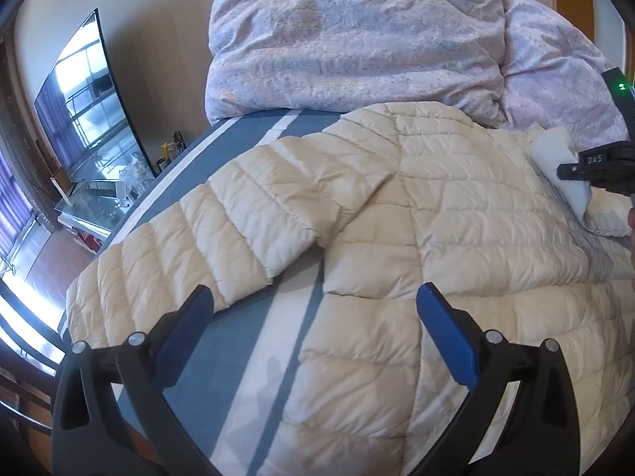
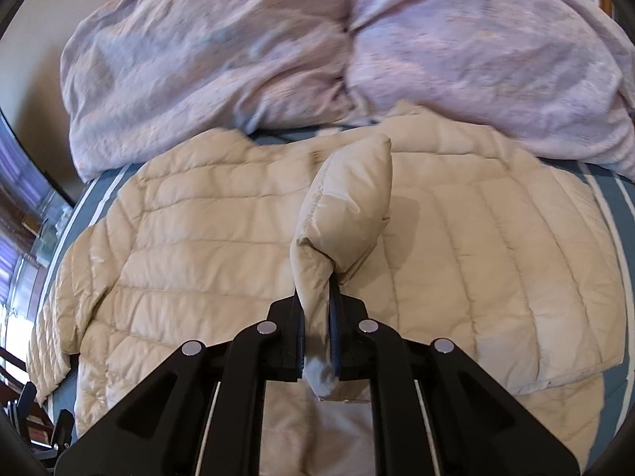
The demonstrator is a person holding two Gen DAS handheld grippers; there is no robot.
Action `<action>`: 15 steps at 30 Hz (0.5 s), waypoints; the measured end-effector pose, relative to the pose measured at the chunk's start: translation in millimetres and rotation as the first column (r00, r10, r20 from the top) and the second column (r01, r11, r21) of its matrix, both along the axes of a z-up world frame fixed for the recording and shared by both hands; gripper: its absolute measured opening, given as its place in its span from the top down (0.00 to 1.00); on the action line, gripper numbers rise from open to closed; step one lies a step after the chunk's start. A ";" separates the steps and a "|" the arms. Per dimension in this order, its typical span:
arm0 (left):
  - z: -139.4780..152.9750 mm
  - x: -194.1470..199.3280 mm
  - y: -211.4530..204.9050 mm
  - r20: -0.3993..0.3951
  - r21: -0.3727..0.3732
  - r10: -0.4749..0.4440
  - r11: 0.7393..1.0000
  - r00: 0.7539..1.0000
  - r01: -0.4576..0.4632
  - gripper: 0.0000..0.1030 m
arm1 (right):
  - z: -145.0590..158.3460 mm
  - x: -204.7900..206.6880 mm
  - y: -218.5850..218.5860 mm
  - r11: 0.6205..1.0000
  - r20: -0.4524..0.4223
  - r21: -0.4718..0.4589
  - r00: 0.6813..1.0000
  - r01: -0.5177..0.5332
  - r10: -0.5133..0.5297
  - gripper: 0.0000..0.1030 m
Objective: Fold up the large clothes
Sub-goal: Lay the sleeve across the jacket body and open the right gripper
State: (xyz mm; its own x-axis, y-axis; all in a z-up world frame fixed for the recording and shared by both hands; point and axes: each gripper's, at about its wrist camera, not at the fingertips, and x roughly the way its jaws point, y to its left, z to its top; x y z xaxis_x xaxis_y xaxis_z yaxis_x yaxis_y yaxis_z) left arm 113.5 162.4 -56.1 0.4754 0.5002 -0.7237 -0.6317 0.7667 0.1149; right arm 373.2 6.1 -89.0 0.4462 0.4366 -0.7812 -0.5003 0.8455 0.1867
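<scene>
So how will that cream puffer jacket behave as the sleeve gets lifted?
The jacket is probably floppy: the sleeve sags over where the right gripper pinches it. Likely light, given the puffy quilting. Its smooth sheen hints it may slip.

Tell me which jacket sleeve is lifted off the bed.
The sleeve pinched in the right gripper is raised above the jacket. The other sleeve lies flat before the open left gripper.

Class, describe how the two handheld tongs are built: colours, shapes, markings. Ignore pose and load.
Left tongs: black curved arms, flat blue pads, silver round pivot bolts. Right tongs: the same black linkages, silver bolts and blue pads; white lettering marks their body in the left view.
</scene>
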 end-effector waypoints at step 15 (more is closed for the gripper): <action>2.3 -17.6 14.6 0.018 0.002 0.048 0.999 0.999 -0.048 0.02 | 46.8 -29.4 12.2 0.990 0.135 0.082 0.985 -0.118 0.106 0.51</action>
